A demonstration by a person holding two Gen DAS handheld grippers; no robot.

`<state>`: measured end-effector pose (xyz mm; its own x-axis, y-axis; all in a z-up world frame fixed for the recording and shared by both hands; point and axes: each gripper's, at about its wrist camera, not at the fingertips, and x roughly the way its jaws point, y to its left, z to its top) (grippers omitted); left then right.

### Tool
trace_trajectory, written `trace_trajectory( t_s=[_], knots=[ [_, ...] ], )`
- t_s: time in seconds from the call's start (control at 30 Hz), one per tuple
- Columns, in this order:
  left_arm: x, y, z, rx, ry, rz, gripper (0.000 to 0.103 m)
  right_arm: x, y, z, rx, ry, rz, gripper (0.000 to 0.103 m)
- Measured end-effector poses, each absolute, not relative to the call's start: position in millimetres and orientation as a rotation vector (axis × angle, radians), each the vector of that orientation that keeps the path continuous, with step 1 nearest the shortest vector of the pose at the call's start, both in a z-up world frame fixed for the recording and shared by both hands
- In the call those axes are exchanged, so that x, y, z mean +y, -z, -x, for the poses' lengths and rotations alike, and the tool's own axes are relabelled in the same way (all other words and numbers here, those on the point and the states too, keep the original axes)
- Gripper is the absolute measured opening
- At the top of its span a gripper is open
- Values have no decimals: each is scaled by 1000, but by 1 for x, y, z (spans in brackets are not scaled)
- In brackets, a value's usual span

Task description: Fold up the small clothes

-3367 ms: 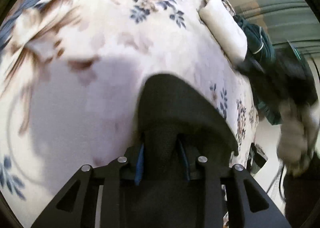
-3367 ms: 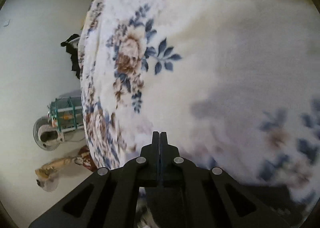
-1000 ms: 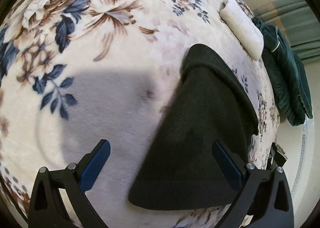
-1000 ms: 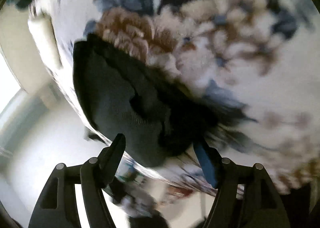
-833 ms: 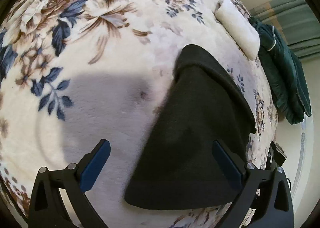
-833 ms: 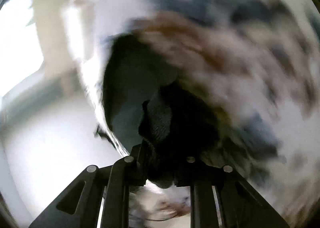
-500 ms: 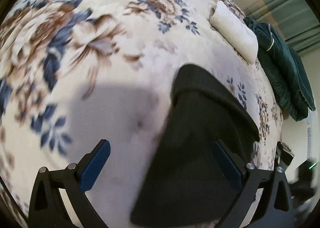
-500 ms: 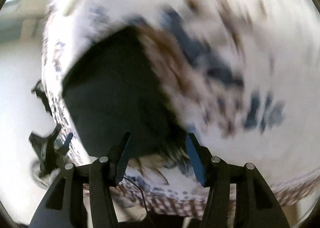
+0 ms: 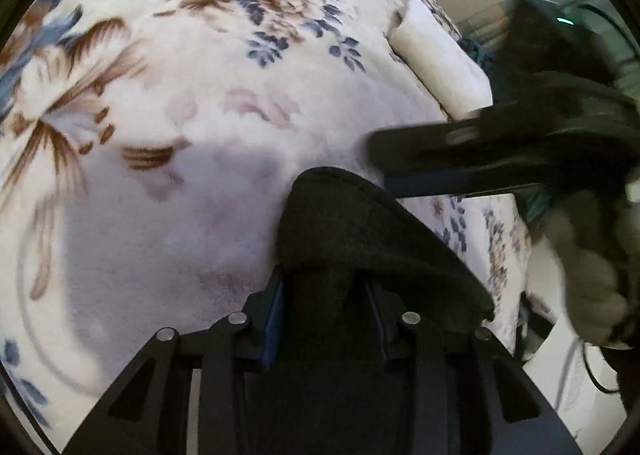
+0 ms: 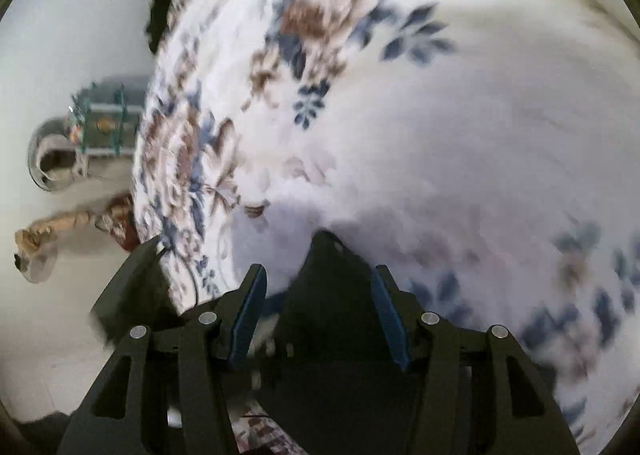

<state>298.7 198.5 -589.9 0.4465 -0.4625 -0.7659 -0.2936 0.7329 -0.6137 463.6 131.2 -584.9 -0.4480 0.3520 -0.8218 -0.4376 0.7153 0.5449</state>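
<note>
A black cloth [image 9: 360, 231] lies in a folded wedge on the floral blanket [image 9: 192, 103]. My left gripper [image 9: 324, 287] is low over its near end. Its jaws are closing and the blue pads press a bunched fold of the cloth. In the left wrist view the right gripper's fingers [image 9: 460, 139] reach in blurred from the right, just past the cloth's far tip, held by a gloved hand [image 9: 588, 275]. In the right wrist view my right gripper [image 10: 318, 273] stands open around a raised point of the black cloth [image 10: 332, 295], with a gap at its left pad.
A rolled white towel [image 9: 436, 63] lies at the bed's far edge, with a dark green garment [image 9: 476, 51] behind it. Left of the bed edge [image 10: 148, 159] are the floor, a fan [image 10: 48, 159] and a green rack [image 10: 104, 115].
The left jaws went from wide open to closed on the cloth's near end as the gripper moved in. The right gripper swung and rolled fast, now straddling the cloth's tip.
</note>
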Motion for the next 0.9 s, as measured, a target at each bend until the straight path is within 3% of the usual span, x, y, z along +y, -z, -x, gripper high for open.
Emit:
trace_trajectory(
  t_s=[0.03,0.07,0.13,0.3,0.33,0.53,0.7,0.73,0.77,0.83,0.9],
  knots=[
    [200,591,-297,1129,118,804,33,141,591,-464,1834,-904,102,56],
    [202,592,-295,1123,118,821,33,148,596,-462,1836,-907,134,47],
    [203,594,-293,1122,109,834,33,151,606,-460,1832,-898,163,9],
    [206,600,-286,1111,120,884,33,134,624,-476,1850,-722,-99,7],
    [205,601,-284,1115,125,881,33,129,627,-479,1846,-692,-134,3],
    [211,598,-283,1165,122,898,34,121,637,-480,1860,-695,-266,3],
    [218,591,-306,1202,126,862,35,93,607,-497,1867,-778,-276,6],
    [219,591,-312,1212,131,849,36,79,595,-501,1837,-776,-261,13],
    [220,592,-317,1221,137,841,36,65,584,-503,1804,-778,-247,28],
    [222,598,-326,1246,150,841,38,26,564,-503,1748,-746,-220,50],
    [224,600,-330,1272,153,846,38,-20,555,-500,1733,-685,-198,51]
  ],
)
